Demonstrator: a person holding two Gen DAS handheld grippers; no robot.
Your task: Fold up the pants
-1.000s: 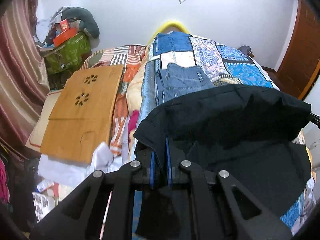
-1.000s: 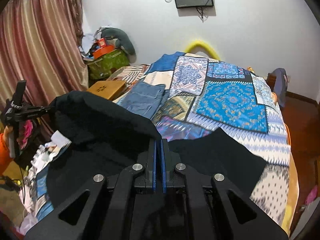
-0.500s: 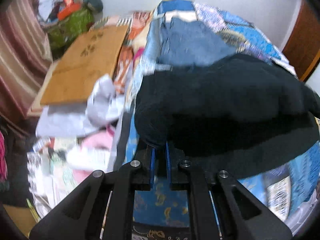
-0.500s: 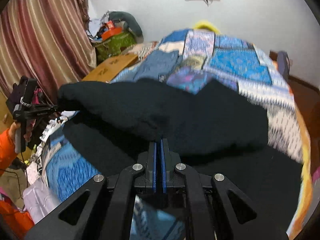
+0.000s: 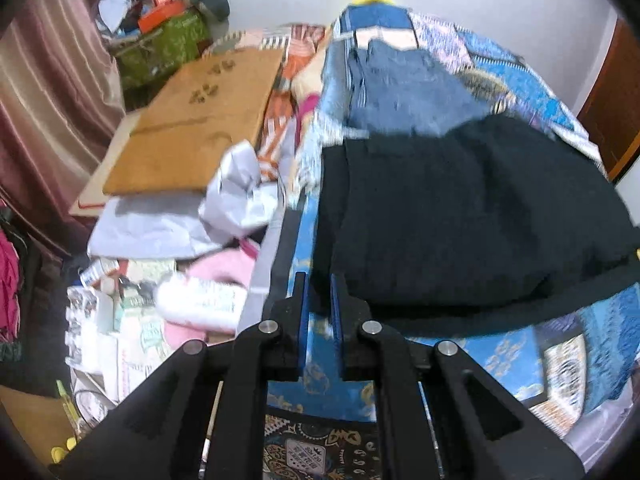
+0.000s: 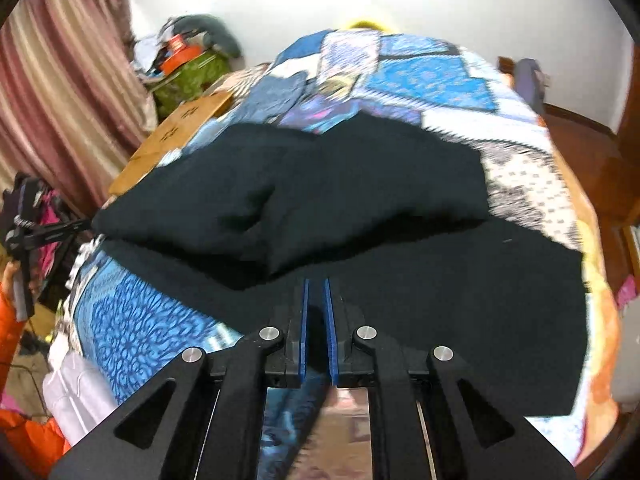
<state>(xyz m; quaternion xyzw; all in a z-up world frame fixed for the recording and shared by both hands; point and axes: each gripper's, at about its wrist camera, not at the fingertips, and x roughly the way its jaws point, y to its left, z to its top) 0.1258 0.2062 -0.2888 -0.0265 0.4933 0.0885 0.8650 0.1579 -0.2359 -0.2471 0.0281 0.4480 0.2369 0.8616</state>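
Note:
The black pants (image 5: pixel 460 208) lie folded over on the patchwork quilt of the bed (image 5: pixel 500 352); they also show in the right wrist view (image 6: pixel 360 200), with the upper layer bulging over a flat lower layer. My left gripper (image 5: pixel 318 292) sits at the pants' near left edge, its blue pads slightly apart with nothing between them. My right gripper (image 6: pixel 316 296) sits at the near edge of the lower layer, pads slightly apart, holding nothing. The left gripper also shows at the far left of the right wrist view (image 6: pixel 24 232).
Folded blue jeans (image 5: pixel 404 92) lie further up the bed. A wooden lap desk (image 5: pixel 192 128), crumpled white paper (image 5: pixel 236 192) and clutter sit left of the bed. A striped curtain (image 6: pixel 60 100) hangs at the left. A wooden door (image 5: pixel 612 100) stands right.
Both grippers lowered the lifted fold of the pants onto the bed, then opened slightly and let the cloth go. The pants now rest folded on the quilt.

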